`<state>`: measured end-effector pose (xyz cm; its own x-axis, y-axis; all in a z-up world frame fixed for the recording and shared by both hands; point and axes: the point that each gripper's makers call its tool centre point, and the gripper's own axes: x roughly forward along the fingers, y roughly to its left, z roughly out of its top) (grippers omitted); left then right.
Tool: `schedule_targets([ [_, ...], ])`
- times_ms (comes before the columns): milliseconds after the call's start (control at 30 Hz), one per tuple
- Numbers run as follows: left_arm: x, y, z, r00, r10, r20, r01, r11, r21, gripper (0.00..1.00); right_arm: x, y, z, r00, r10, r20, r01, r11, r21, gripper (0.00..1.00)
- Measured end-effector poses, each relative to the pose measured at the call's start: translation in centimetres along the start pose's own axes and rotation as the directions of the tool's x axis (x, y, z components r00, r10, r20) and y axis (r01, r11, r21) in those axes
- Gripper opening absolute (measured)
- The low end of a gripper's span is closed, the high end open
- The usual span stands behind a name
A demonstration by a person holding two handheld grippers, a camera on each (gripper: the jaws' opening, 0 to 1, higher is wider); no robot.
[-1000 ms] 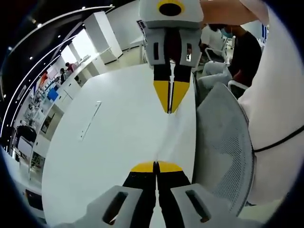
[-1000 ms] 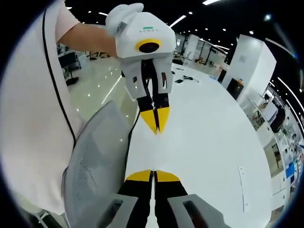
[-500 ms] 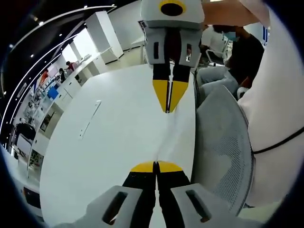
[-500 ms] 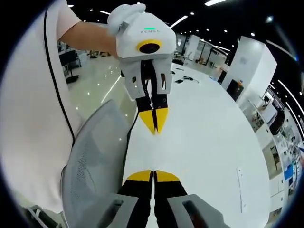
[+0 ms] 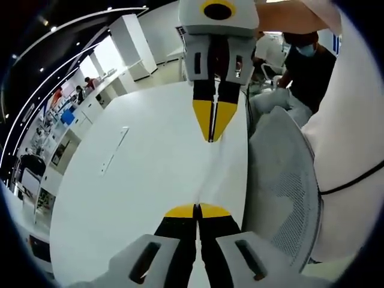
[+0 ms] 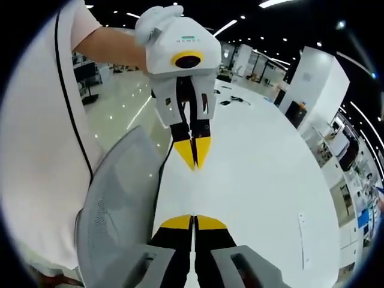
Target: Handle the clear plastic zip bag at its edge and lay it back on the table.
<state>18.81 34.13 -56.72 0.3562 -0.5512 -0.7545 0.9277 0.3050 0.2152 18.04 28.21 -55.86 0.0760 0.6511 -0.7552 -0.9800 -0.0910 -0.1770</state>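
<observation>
In the left gripper view the left gripper (image 5: 197, 210) rises from the bottom with its yellow-tipped jaws pressed together, clenched on one end of the clear plastic zip bag (image 5: 211, 171). The bag shows only as a faint, nearly edge-on strip running straight ahead from those tips (its clear film is hard to trace against the pale surface). At the strip's far end the right gripper (image 5: 212, 137) points back toward the camera, its yellow tips closed on the opposite edge. So the bag is stretched between the two grippers above the white table (image 5: 138, 180), which spreads to the left of the jaws. To the right of the jaws stands a grey mesh chair (image 5: 282, 186), and past it the person's pale shirt (image 5: 348, 138).

The right gripper view gives the mirror arrangement: the right gripper (image 6: 193, 221) clamped shut at the bottom, the bag (image 6: 192, 195) a thin sliver ahead, the left gripper (image 6: 194, 164) pinching its other end. The table (image 6: 264, 180) lies to the right of the jaws, the chair (image 6: 120, 204) to the left, and a bare forearm (image 6: 111, 45) reaches to the far gripper's white body.
</observation>
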Motion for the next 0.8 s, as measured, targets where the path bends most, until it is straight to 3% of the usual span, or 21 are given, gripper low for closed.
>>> schedule_targets([
  [433,0.1,0.1,0.1,1.0,0.009,0.009,-0.009,1.0,0.013,0.0,-0.1,-0.2,-0.1,1.0,-0.008,-0.001,0.008,1.0,-0.004,0.0],
  [800,0.1,-0.1,1.1,0.999,0.013,0.052,-0.014,0.999,0.03,0.04,-0.1,-0.2,0.1,1.0,-0.008,0.0,0.008,1.0,-0.005,0.0],
])
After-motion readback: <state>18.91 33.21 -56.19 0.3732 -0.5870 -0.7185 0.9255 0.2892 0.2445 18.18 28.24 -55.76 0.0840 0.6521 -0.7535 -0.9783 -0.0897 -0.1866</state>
